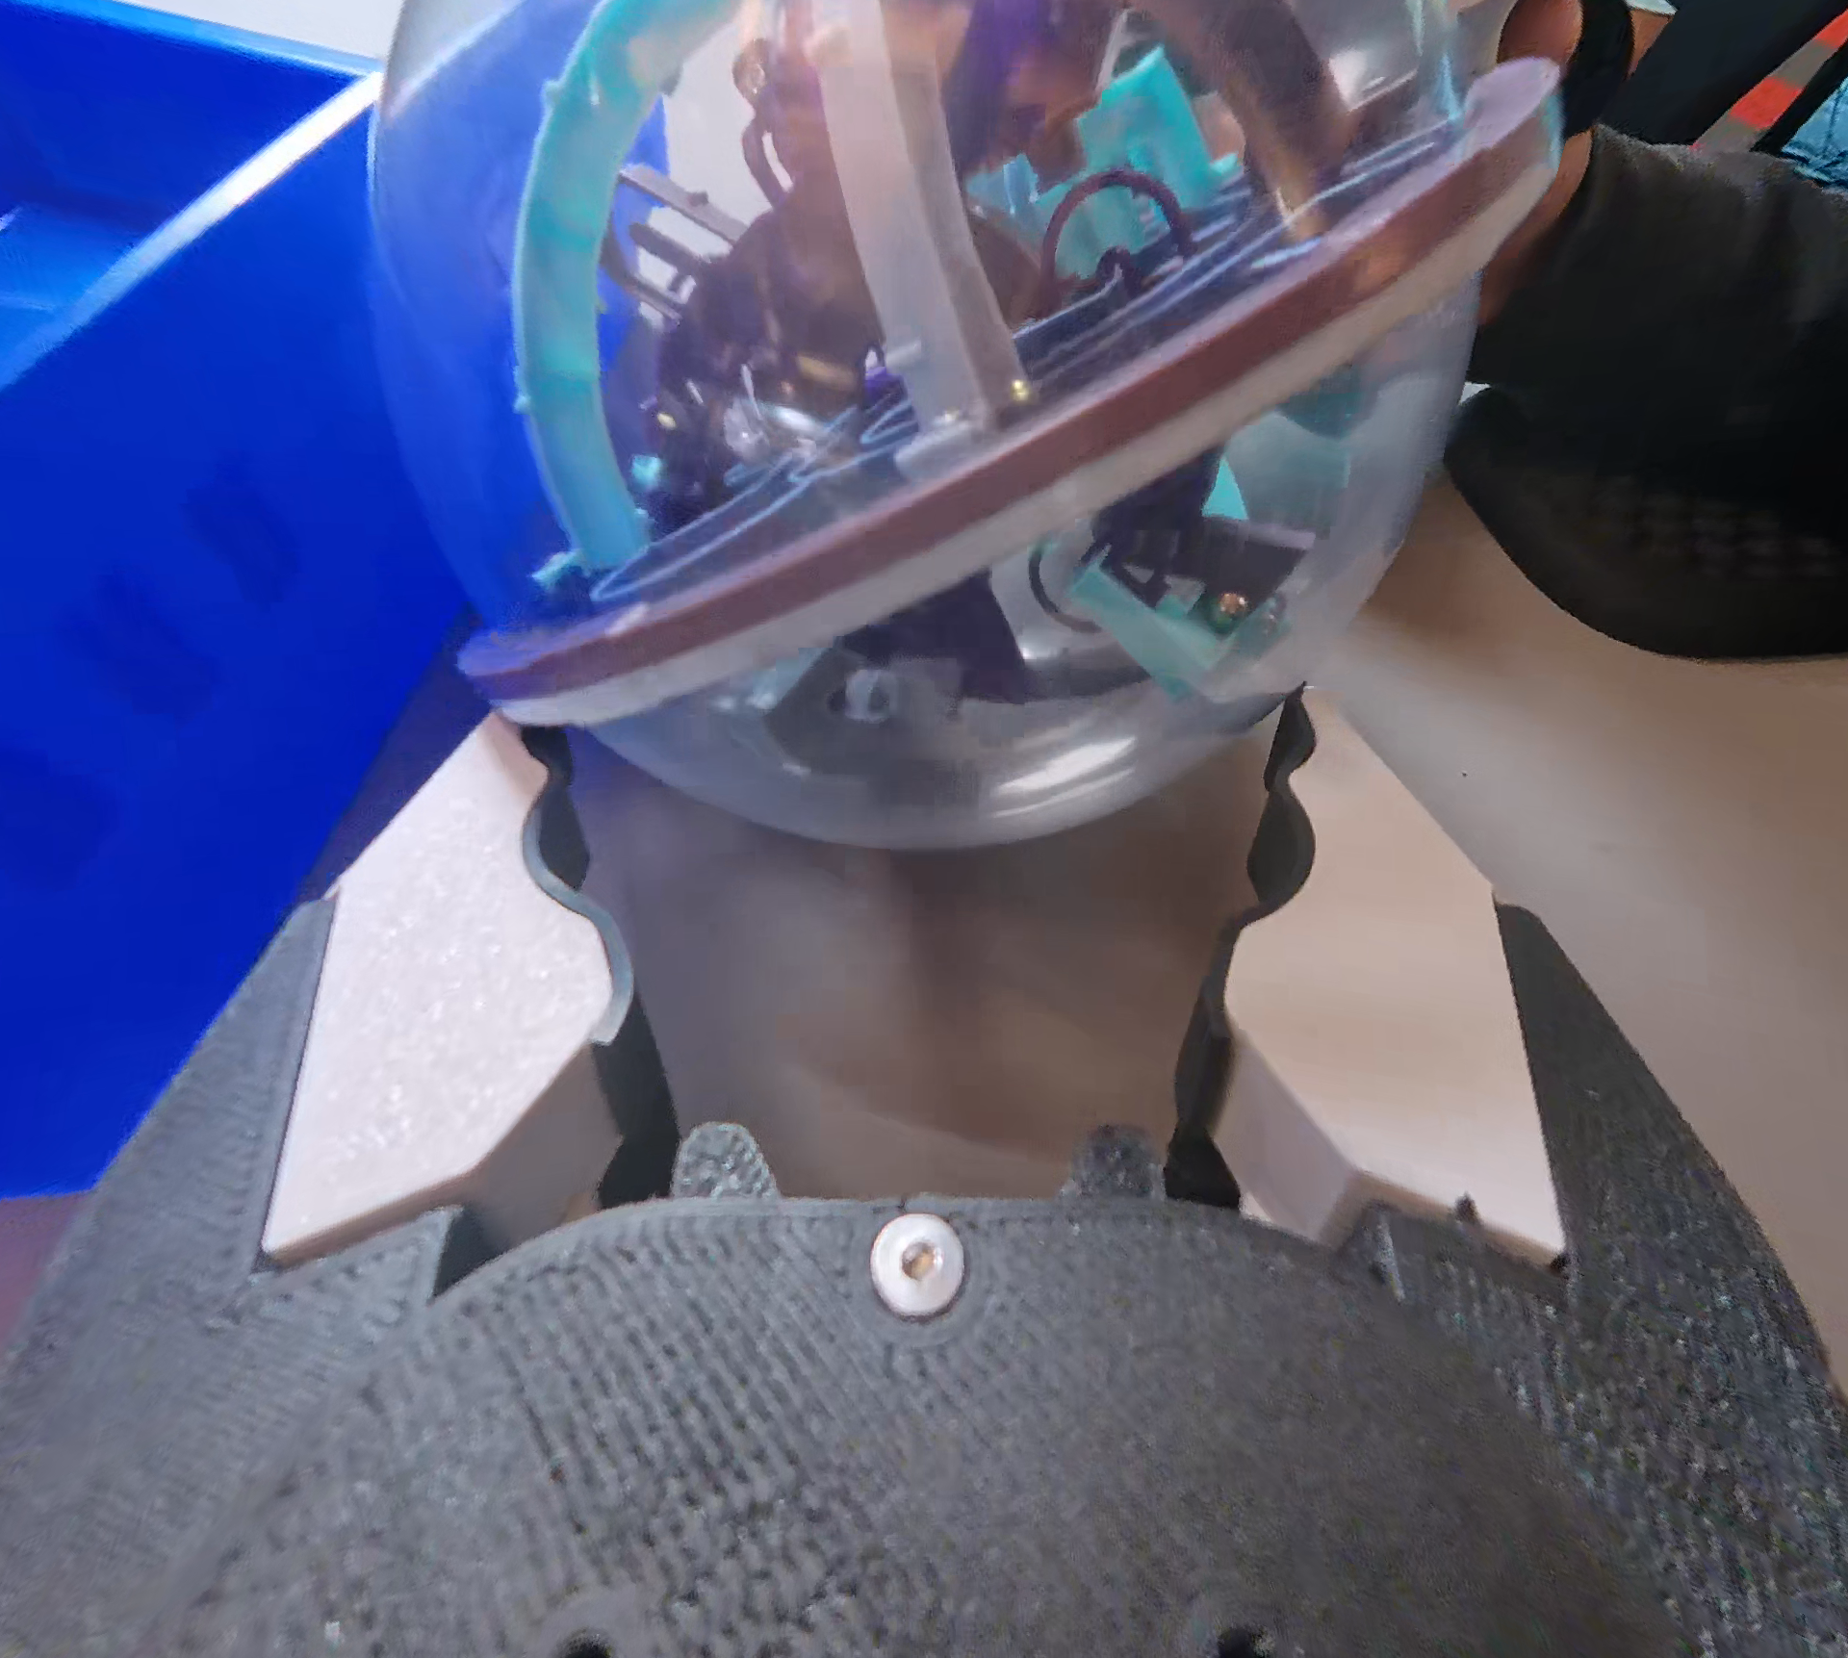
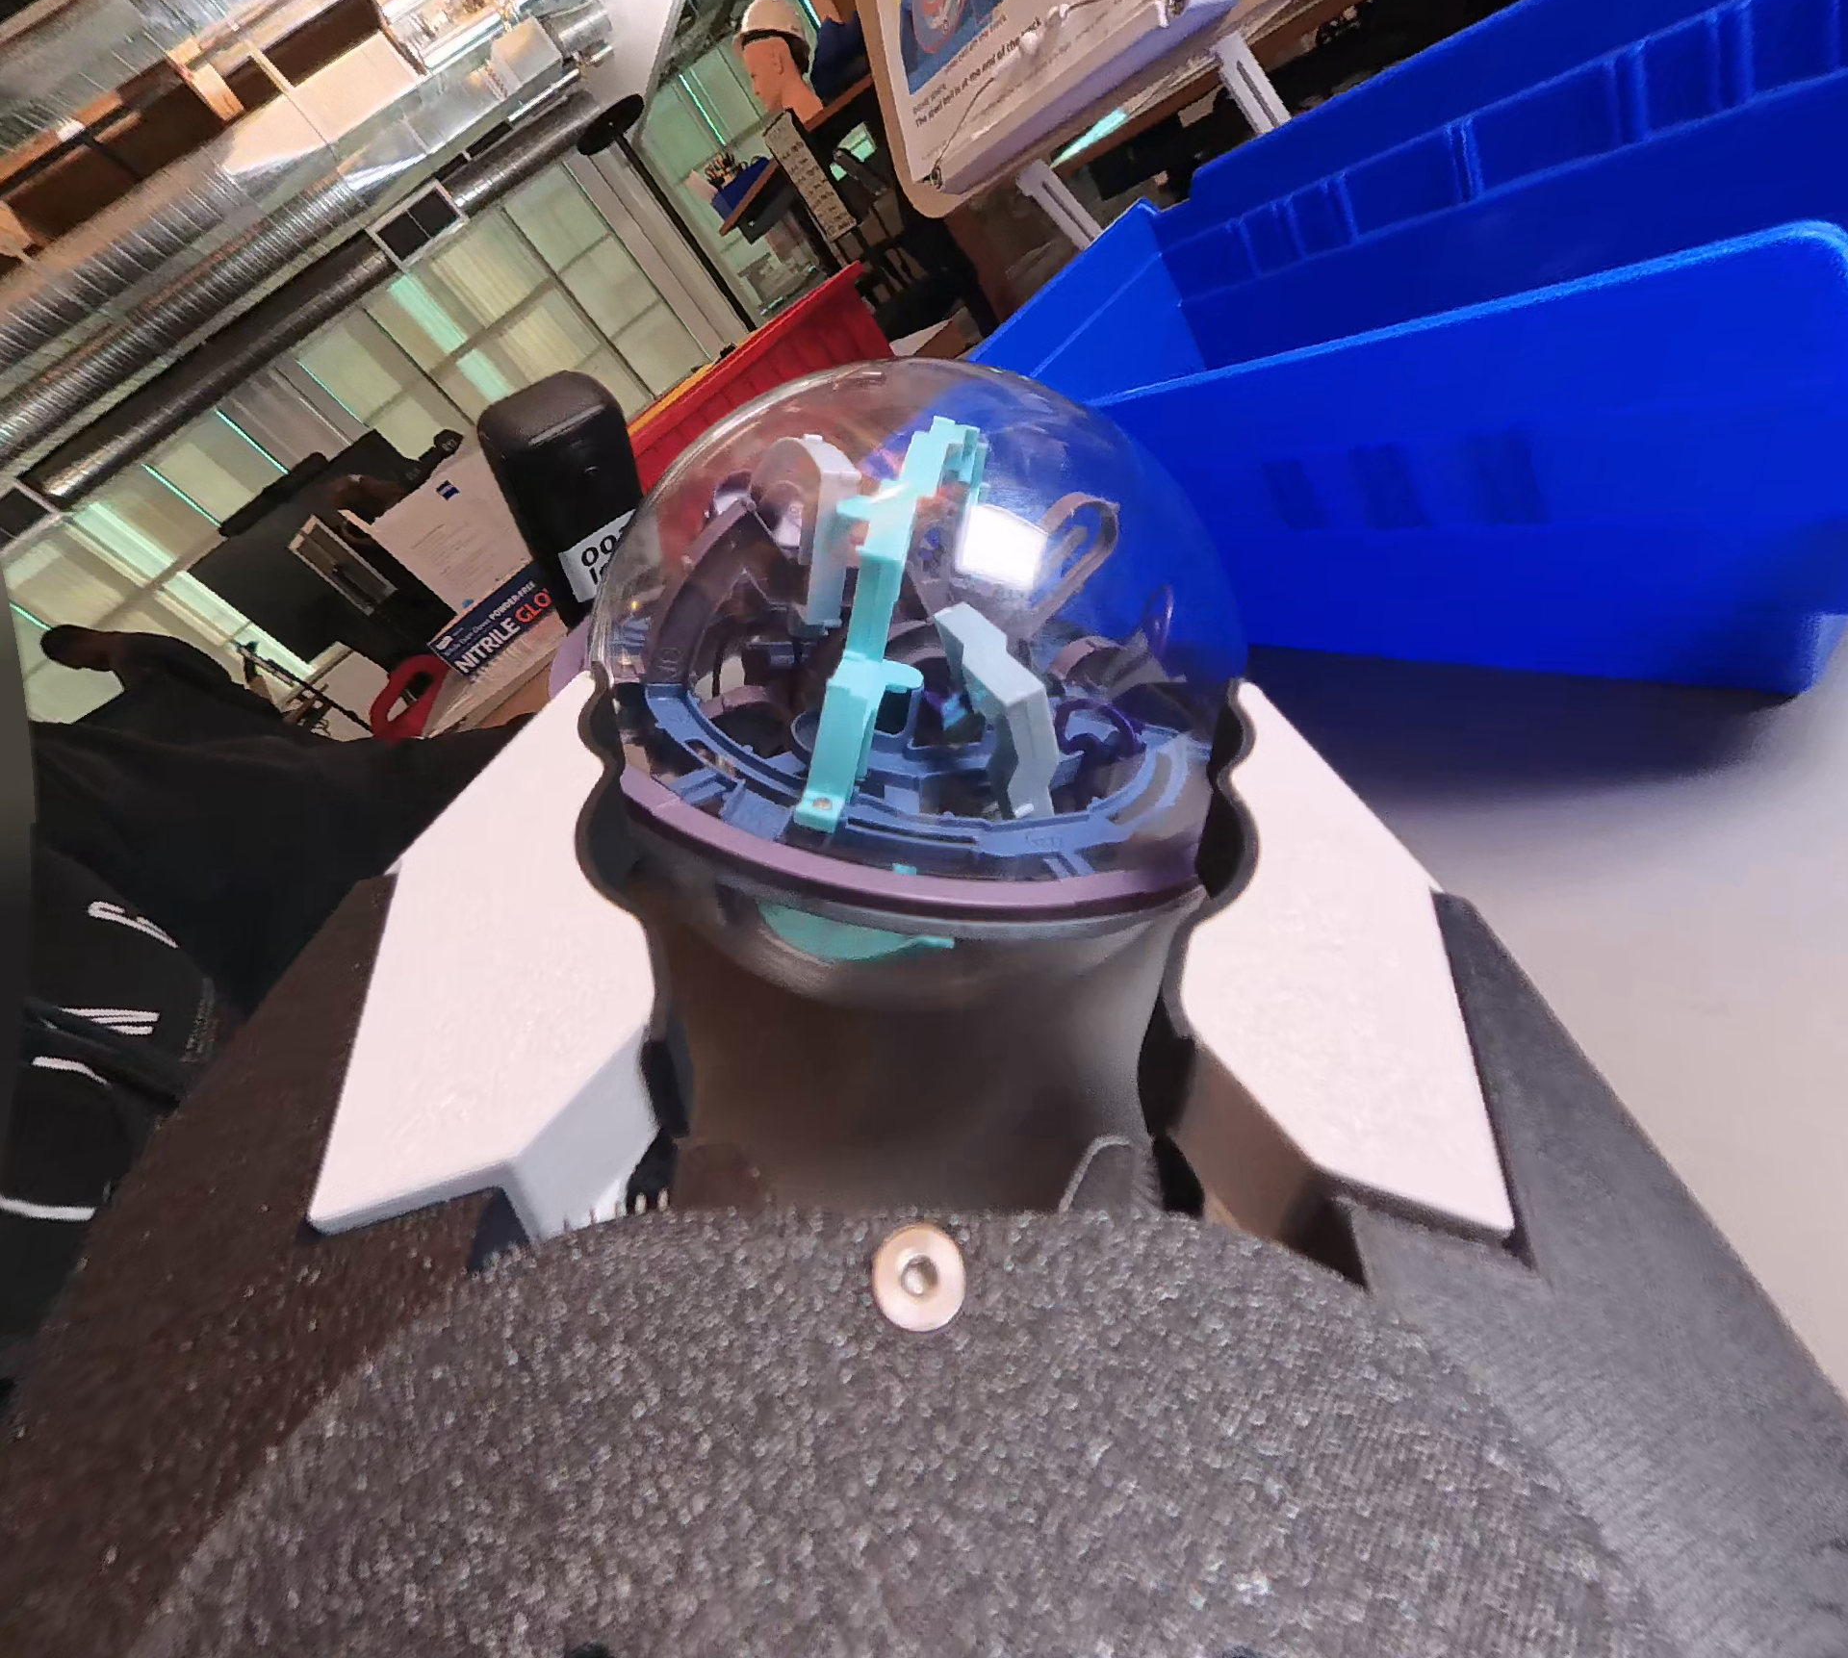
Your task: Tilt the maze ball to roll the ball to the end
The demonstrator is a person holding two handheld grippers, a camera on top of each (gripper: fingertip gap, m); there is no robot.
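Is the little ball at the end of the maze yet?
Not that I can tell. Done: the maze ball is picked up, pinched between the fingers of the right gripper and of the left gripper. Happening now: it is tilted, its purple rim slanting in the left wrist view. Left: rolling the little ball to the end. I cannot pick it out for sure.
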